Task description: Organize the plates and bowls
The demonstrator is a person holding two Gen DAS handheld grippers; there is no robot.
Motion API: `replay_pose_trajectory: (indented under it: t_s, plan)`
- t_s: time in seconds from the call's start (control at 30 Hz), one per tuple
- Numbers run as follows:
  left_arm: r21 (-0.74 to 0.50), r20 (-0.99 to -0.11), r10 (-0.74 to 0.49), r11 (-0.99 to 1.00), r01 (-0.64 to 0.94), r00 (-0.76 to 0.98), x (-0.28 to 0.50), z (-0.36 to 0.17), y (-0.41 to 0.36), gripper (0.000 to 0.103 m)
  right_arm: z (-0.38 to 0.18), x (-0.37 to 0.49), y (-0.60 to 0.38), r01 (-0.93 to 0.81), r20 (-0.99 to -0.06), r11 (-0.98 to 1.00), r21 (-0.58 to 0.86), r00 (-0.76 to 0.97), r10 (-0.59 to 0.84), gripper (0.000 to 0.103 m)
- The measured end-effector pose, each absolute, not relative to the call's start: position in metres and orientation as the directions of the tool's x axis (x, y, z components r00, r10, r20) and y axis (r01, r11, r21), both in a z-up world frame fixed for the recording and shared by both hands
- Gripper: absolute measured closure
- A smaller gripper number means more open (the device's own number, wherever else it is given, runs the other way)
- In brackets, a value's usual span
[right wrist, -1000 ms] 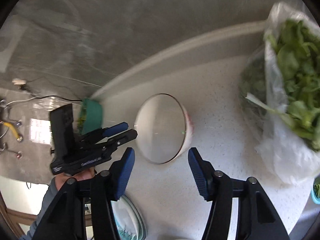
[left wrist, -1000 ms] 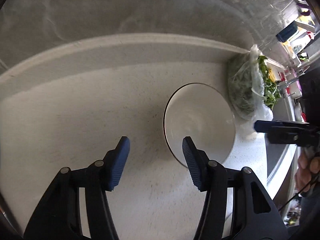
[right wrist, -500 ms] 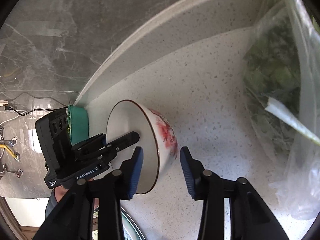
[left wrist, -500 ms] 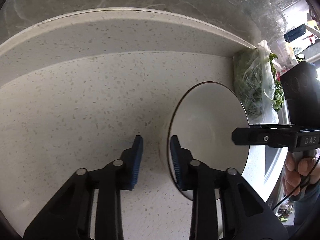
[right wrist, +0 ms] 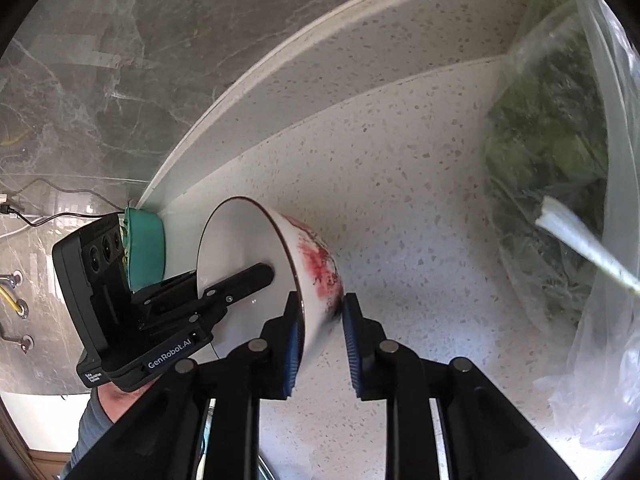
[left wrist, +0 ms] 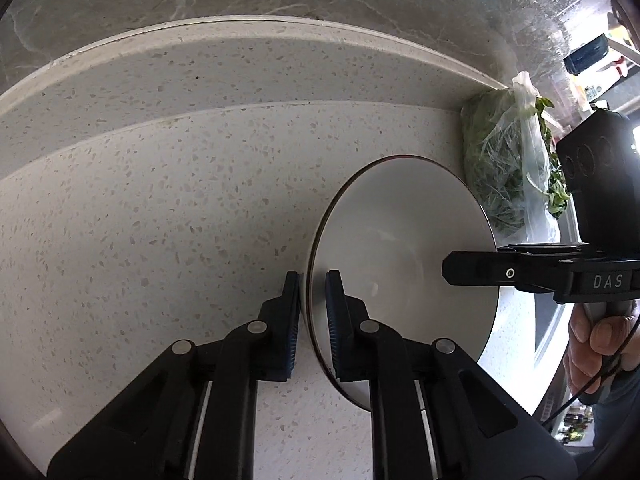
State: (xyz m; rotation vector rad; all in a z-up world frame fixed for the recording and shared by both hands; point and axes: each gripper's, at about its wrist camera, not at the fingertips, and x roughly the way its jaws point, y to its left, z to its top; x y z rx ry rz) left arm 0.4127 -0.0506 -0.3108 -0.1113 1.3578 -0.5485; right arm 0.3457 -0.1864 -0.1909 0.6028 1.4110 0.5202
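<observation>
While both of my grippers pinch opposite sides of one white bowl (left wrist: pixel 404 256), it sits on a pale speckled countertop (left wrist: pixel 160 208) near the back ledge. My left gripper (left wrist: pixel 312 312) is nearly closed, one blue pad outside the rim and one inside, with the bowl's thin wall between them. My right gripper (right wrist: pixel 320 332) is closed to about the same narrow gap on the far side, where the outer wall carries a red painted pattern; in the left view its finger reaches in over the rim.

I judge the step in hand to be a two-handed lift of this bowl toward wherever the dishes get stacked. To do it well, I would raise both hands together and level, so neither pad levers against the rim. Glazed ceramic looks slippery, so I would keep the squeeze firm and steady.

A clear plastic bag of leafy greens (right wrist: pixel 560 184) lies just beside the bowl on the right. A teal bowl (right wrist: pixel 146 244) stands by the ledge on the left.
</observation>
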Motion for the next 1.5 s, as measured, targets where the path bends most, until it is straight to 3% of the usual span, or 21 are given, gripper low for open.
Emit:
replay_pose_trajectory:
  t_s: [0.67, 1.03, 1.5]
  plan:
    - [-0.369, -0.889, -0.433, 0.871, 0.324, 0.153, 0.378, -0.252, -0.068, 0.092, -0.149, 0.308, -0.204, -0.007, -0.739, 0.747, 0.665, 0.143, 0.659, 0.081]
    - [-0.387, -0.866, -0.474, 0.836, 0.389, 0.159, 0.296, -0.200, -0.102, 0.092, -0.108, 0.226, -0.240, -0.003, -0.730, 0.745, 0.667, 0.199, 0.654, 0.080]
    - [-0.414, -0.872, -0.486, 0.801, 0.433, 0.065, 0.177, -0.194, -0.117, 0.092, -0.109, 0.132, -0.257, 0.073, -0.734, 0.735, 0.674, 0.183, 0.654, 0.080]
